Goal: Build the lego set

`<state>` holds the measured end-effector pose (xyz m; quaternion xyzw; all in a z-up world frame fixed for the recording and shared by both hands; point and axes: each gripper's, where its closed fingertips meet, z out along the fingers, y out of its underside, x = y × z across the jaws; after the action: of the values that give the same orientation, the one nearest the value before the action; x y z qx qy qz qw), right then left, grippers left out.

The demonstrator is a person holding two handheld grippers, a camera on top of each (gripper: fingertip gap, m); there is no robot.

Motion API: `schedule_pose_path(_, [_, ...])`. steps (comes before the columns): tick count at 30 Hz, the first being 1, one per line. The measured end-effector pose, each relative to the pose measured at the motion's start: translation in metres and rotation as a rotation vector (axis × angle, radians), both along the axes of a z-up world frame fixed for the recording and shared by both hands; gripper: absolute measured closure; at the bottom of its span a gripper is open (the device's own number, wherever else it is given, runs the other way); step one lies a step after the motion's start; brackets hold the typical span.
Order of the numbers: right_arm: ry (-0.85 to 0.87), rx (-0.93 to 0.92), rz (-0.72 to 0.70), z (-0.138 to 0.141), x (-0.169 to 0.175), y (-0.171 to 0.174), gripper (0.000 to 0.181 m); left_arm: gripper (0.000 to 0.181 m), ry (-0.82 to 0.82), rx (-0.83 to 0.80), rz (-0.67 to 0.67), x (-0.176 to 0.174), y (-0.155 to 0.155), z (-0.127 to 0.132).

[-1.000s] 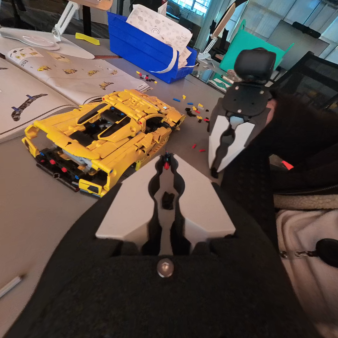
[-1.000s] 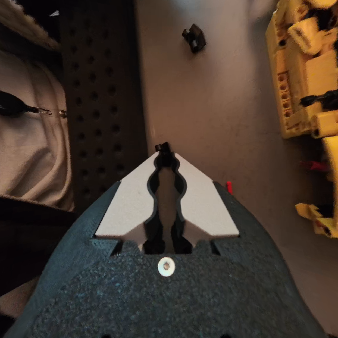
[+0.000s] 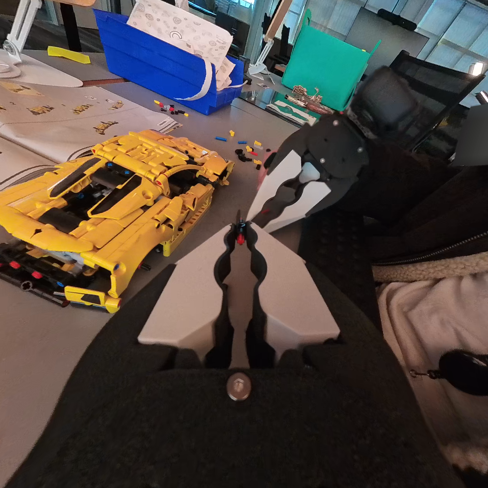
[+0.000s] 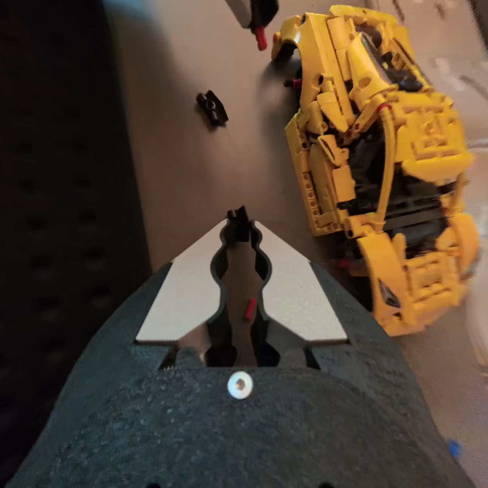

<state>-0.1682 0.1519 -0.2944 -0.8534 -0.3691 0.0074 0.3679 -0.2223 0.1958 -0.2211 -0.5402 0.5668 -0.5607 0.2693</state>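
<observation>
On the grey table (image 3: 39, 356), lines below.

Car: yellow car model (image 3: 105, 211) sits on the table left of the left gripper; in the right wrist view it fills the right side (image 4: 383, 171), blurred.
Left gripper (image 3: 240, 229): fingers together, clamped at the tips on a small red pin (image 3: 240, 239) with a dark bit at its front end. Pin sits right between the fingertips, poking forward past them.
Left gripper, other view: only its tip shows at the top edge of the right wrist view (image 4: 257, 25), red pin (image 4: 261, 39) sticking out and down, just beside the car's corner, not touching as far as I can tell.
Right gripper (image 4: 239, 224): fingers together, clamped on a small black piece (image 4: 239, 220) at the very tips; part of it sticks out past them.
Right gripper, other view: seen from the left wrist view (image 3: 253, 219) it slants down toward the left gripper's tip; tips very near each other, contact cannot tell.
Black connector (image 4: 211, 107): loose on the table ahead of the right gripper, left of the car, well apart from both fingertip pairs.
Loose red pin (image 4: 249, 307): on the table, seen through the gap behind the right gripper's tips, not gripped.
Spare parts (image 3: 248, 153): scattered small bits on the table past the car.
Booklet (image 3: 66, 113): open behind the car.
Blue bin (image 3: 158, 66): behind the booklet, paper inside.
</observation>
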Motion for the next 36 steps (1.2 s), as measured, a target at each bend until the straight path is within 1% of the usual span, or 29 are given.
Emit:
schedule_pose_path(2, [0.143, -0.066, -0.024, 0.000, -0.003, -0.004, 0.167, 0.174, -0.002, -0.001, 0.000, 0.000, 0.000, 0.000])
schedule_pose_path(5, [0.332, -0.169, -0.022, 0.001, -0.007, -0.010, 0.168, 0.174, -0.003, -0.006, 0.002, 0.000, 0.001, 0.001])
schedule_pose_path(11, [0.460, -0.262, -0.022, 0.002, -0.014, -0.014, 0.168, 0.174, -0.004, -0.012, 0.004, -0.001, 0.001, 0.001])
schedule_pose_path(13, [0.422, -0.251, -0.021, 0.001, -0.013, -0.014, 0.174, 0.174, -0.005, -0.013, 0.006, -0.001, 0.002, 0.001])
schedule_pose_path(14, [0.392, -0.228, -0.007, 0.003, -0.015, -0.013, 0.180, 0.175, -0.005, -0.014, 0.008, -0.001, 0.002, 0.001])
schedule_pose_path(16, [0.330, -0.182, 0.028, 0.007, -0.019, -0.014, 0.181, 0.175, -0.006, -0.016, 0.009, -0.001, 0.002, 0.001])
schedule_pose_path(18, [0.230, -0.152, 0.035, 0.006, -0.018, -0.013, 0.181, 0.174, -0.006, -0.016, 0.009, -0.001, 0.003, 0.001])
schedule_pose_path(23, [-0.044, 0.088, 0.046, 0.027, -0.006, 0.002, 0.181, 0.174, -0.004, -0.013, 0.005, -0.001, 0.002, 0.001])
schedule_pose_path(24, [-0.043, 0.082, 0.053, 0.026, -0.008, 0.000, 0.181, 0.174, -0.004, -0.015, 0.004, -0.001, 0.002, 0.001])
schedule_pose_path(26, [0.101, -0.065, 0.025, 0.016, -0.014, -0.008, 0.181, 0.174, -0.004, -0.016, 0.002, -0.001, 0.001, 0.001])
schedule_pose_path(27, [0.210, -0.132, 0.029, 0.015, -0.020, -0.012, 0.175, 0.174, -0.003, -0.015, 0.001, -0.001, 0.001, 0.001])
schedule_pose_path(28, [0.296, -0.188, 0.041, 0.014, -0.024, -0.017, 0.164, 0.174, -0.003, -0.013, 0.000, -0.001, 0.001, 0.000])
schedule_pose_path(29, [0.310, -0.210, 0.052, 0.012, -0.022, -0.018, 0.161, 0.174, -0.003, -0.013, 0.000, -0.001, 0.001, 0.001])
schedule_pose_path(32, [0.219, -0.119, 0.092, 0.008, -0.015, -0.014, 0.162, 0.174, -0.003, -0.016, 0.001, -0.001, 0.001, 0.001])
schedule_pose_path(34, [0.188, -0.132, 0.121, 0.001, -0.017, -0.016, 0.156, 0.174, -0.002, -0.015, -0.001, -0.001, 0.001, 0.000])
schedule_pose_path(36, [0.136, -0.139, 0.135, -0.009, -0.016, -0.014, 0.155, 0.174, -0.001, -0.015, -0.002, -0.001, 0.001, 0.000])
